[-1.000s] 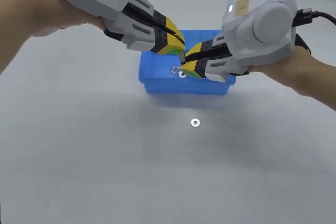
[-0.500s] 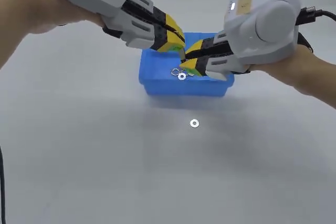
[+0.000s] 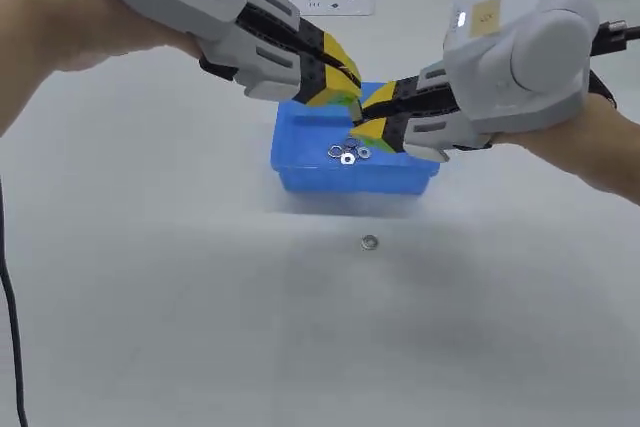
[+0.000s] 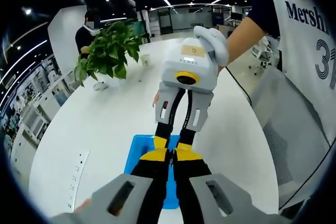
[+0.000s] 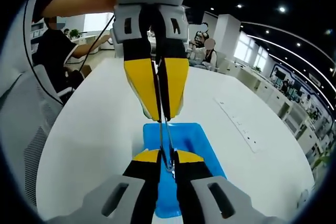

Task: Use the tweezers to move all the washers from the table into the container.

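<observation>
Left claw point(image 3: 345, 87) and right claw point(image 3: 368, 127) clamp the tweezers point(image 5: 165, 137) above the blue container point(image 3: 350, 182); approach the remaining washer point(image 3: 369, 242) squarely.

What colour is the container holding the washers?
The container is blue, clearest in the head view.

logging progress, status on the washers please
Left tongs, right tongs both shut on thin metal tweezers over blue plastic container. Several steel washers inside; one silver washer on white table, unobstructed.
</observation>
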Demonstrator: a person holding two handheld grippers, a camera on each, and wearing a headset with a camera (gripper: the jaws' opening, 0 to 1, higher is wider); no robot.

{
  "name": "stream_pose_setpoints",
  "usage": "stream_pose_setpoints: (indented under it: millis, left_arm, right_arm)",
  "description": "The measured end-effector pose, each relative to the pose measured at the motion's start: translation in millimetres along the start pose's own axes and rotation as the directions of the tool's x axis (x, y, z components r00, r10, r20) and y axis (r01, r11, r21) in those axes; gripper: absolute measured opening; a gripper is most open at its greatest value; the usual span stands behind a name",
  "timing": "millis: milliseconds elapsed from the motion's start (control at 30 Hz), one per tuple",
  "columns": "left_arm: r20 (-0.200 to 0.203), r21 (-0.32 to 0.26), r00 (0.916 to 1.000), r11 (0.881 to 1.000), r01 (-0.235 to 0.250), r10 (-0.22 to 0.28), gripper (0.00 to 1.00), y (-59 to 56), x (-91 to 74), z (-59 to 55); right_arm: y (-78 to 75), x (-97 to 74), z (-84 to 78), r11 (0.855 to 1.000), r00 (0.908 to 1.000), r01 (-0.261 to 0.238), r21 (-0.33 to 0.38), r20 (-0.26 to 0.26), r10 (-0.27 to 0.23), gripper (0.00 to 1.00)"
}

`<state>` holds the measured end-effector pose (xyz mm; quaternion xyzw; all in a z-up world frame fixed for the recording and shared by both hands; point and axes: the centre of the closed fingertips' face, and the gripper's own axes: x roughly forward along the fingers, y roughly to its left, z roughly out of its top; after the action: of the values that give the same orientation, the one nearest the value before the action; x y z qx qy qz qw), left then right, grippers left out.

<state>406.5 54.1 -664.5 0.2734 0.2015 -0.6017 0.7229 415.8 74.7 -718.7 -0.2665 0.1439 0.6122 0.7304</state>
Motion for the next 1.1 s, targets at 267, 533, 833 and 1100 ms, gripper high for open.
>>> stream_pose_setpoints:
  millis: [267,533,833,1100]
  left_arm:
    - [-0.004,0.024,0.9999,1.000,0.014,-0.014,0.06,-30.9,-2.9,15.8]
    - [-0.007,0.026,0.9996,0.999,0.028,-0.028,0.06,-45.1,-1.8,16.8]
    - [-0.016,0.009,0.9977,0.998,0.066,-0.066,0.06,-69.3,9.4,12.3]
    - [-0.005,-0.010,0.9964,0.996,0.085,-0.085,0.06,-86.1,18.4,7.1]
  right_arm:
    - [21.9,-14.3,4.3,0.999,0.9998,-0.017,-0.040,-0.010,0.017,0.11]
    - [39.3,-20.9,2.6,0.999,0.9997,-0.022,-0.038,-0.012,0.021,0.11]
    - [63.2,-22.0,-11.7,0.999,0.9982,-0.051,-0.014,-0.030,0.051,0.11]
    - [77.9,-22.5,-25.1,0.997,0.9961,-0.076,0.015,-0.043,0.076,0.12]
